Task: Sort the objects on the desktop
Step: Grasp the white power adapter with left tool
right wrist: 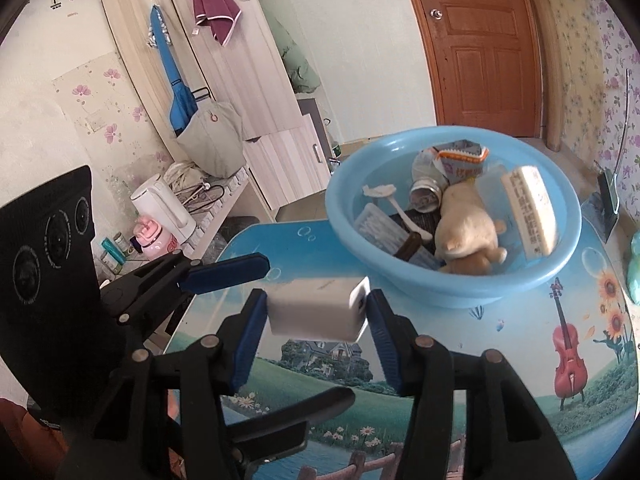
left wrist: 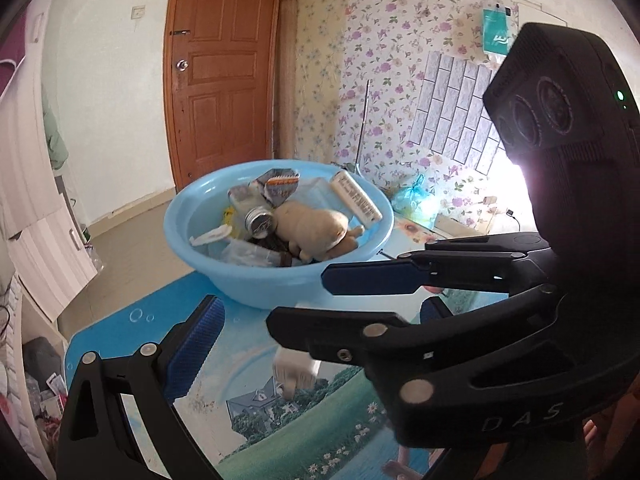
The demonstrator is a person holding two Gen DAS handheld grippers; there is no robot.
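— White plastic, that charger block [right wrist: 318,312]: where is it?
— Pinched between the right gripper [right wrist: 318,326] jaws, flat sides on the pads, clear of the desk [right wrist: 500,344]. Looks stiff, light, smooth; might slip.
— The left gripper [right wrist: 240,280]?
— Spread, empty. The blue basin [right wrist: 460,298] lies beyond the jaws.

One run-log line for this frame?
right gripper: shut on white box | left gripper: open, holds nothing | blue basin: holds sorted items
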